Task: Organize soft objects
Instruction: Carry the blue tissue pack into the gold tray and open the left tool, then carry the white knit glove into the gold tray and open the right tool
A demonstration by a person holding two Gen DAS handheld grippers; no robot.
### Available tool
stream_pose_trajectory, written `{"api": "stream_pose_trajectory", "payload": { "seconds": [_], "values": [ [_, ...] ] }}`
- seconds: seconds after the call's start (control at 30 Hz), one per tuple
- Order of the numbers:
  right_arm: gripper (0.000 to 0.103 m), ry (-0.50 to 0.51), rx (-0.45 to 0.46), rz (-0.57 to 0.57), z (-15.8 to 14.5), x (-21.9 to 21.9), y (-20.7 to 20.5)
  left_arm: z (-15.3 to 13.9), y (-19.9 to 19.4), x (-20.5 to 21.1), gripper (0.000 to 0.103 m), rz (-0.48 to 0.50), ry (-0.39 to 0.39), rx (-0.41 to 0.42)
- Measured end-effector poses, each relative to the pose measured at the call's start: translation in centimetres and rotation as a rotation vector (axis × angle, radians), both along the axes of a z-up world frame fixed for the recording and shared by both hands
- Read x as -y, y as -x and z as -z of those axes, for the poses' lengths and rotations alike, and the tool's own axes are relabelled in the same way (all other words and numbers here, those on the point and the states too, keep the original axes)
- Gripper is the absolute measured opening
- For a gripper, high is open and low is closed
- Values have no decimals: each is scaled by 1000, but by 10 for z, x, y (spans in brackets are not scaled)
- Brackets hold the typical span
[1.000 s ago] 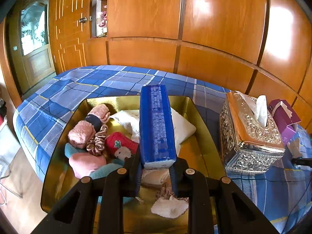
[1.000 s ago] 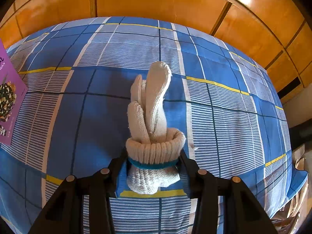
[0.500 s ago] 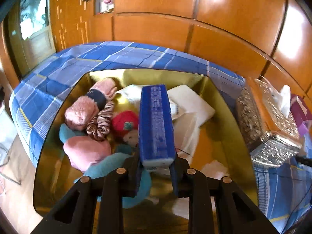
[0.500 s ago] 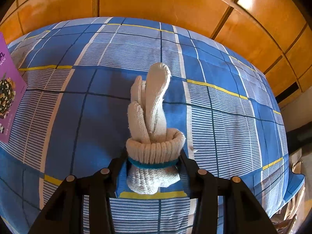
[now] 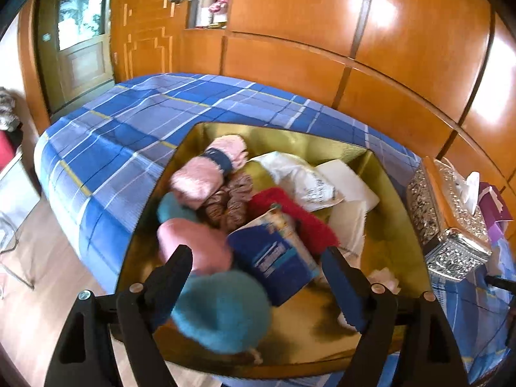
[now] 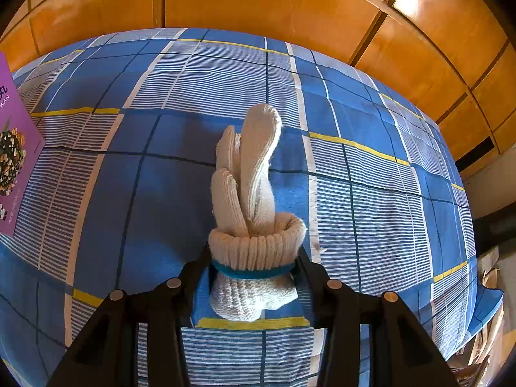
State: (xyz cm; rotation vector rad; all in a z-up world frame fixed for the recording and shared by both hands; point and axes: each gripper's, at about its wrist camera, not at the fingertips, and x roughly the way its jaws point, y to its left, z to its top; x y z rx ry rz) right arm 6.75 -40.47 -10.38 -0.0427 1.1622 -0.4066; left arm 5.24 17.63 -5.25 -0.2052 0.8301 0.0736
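My left gripper (image 5: 258, 277) is open above the gold tray (image 5: 400, 225). The blue tissue pack (image 5: 277, 254) lies tilted and blurred between the spread fingers, apart from them, on the soft things in the tray. The tray also holds a pink roll with a dark band (image 5: 206, 174), a brown scrunchie (image 5: 230, 203), a red plush (image 5: 300, 216), pink (image 5: 193, 245) and teal (image 5: 222, 312) soft pieces and white cloths (image 5: 300, 177). My right gripper (image 6: 253, 264) is shut on a rolled cream knit glove (image 6: 254, 213) with a blue band, held just above the blue plaid bed (image 6: 371, 193).
A silver tissue box (image 5: 448, 222) stands right of the tray, with a purple packet (image 5: 493, 209) behind it. A purple booklet (image 6: 13, 161) lies at the left edge of the right wrist view. Wooden wall panels back the bed. The bed's edge and floor lie left of the tray.
My left gripper has opened and let go of the blue tissue pack, which has dropped tilted into the tray. The left gripper has moved in over the tray. The right gripper has barely moved.
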Motion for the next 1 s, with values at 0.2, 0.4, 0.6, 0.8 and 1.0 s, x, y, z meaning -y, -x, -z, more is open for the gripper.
{"api": "stream_pose_trajectory", "payload": {
  "seconds": [0.2, 0.4, 0.6, 0.8, 1.0],
  "values": [
    [45, 4, 0, -3, 0, 0, 0, -8, 12, 5, 83, -14, -7, 35],
    [45, 15, 0, -9, -1, -1, 1, -24, 17, 32, 103, 47, -11, 92],
    [45, 2, 4, 9, -1, -1, 1, -33, 22, 51, 103, 84, -85, 138],
    [45, 8, 6, 22, 0, 0, -1, -34, 24, 53, 103, 72, -151, 140],
    [41, -11, -14, 81, 0, 2, -9, -35, 25, 53, 103, 72, -176, 133]
  ]
}}
